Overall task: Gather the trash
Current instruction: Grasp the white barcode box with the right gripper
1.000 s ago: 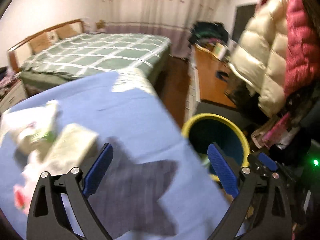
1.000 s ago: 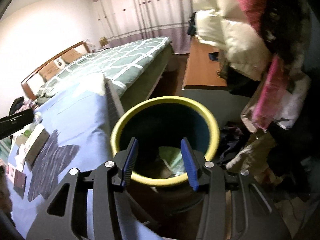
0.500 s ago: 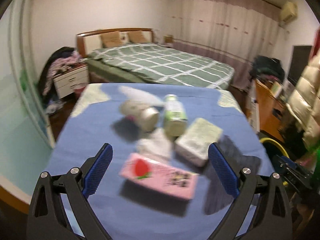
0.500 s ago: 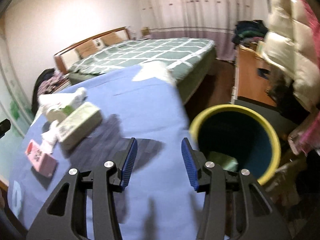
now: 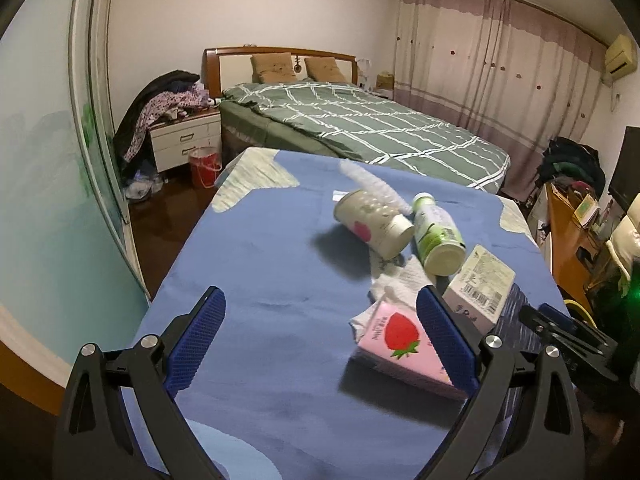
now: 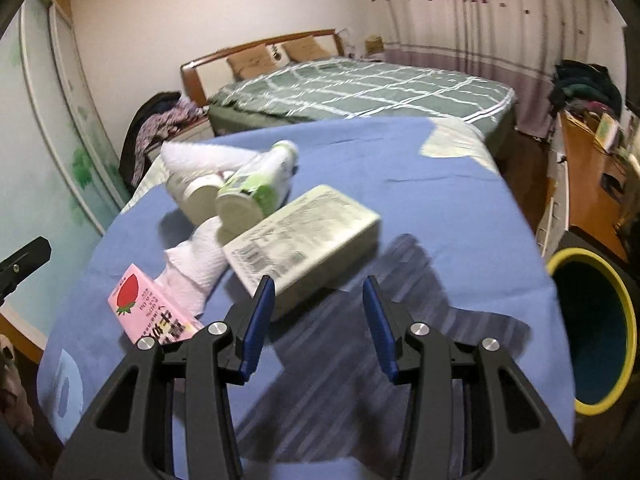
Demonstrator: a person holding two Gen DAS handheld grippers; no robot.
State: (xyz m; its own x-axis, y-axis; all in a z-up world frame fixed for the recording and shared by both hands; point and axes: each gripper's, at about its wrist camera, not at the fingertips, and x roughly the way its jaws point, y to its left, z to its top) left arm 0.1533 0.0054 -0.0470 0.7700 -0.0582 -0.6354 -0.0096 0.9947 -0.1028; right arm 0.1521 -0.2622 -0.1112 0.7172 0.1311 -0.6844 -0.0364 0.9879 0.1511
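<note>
**A:** Which piece of trash goes first, and how will it handle?

**B:** The pale carton (image 6: 304,236) lies flat on the blue bench (image 6: 420,184), just ahead of the right tool (image 6: 318,320), whose jaws stand partly apart with nothing between them. I judge the carton light and fairly stiff, though it may dent if squeezed hard. Across its narrow sides is the place to take it.

**A:** And the rest?

**B:** The pink strawberry carton (image 5: 394,344) should behave the same. It lies by the left tool (image 5: 320,340), which is wide open and empty. The crumpled white tissue (image 5: 394,284) is soft and weightless; pinch a fold. The beige cup (image 5: 372,220) and green-labelled bottle (image 5: 436,236) lie on their sides, touching, so they are likely to roll; grip across the body.

**A:** What does each view add?

**B:** The right wrist view shows the yellow-rimmed bin (image 6: 592,332) on the floor beside the bench; the left shows only a sliver of its rim. The left view shows the cup's strawberry print and a bottle brush (image 5: 372,184) behind it more clearly.
</note>
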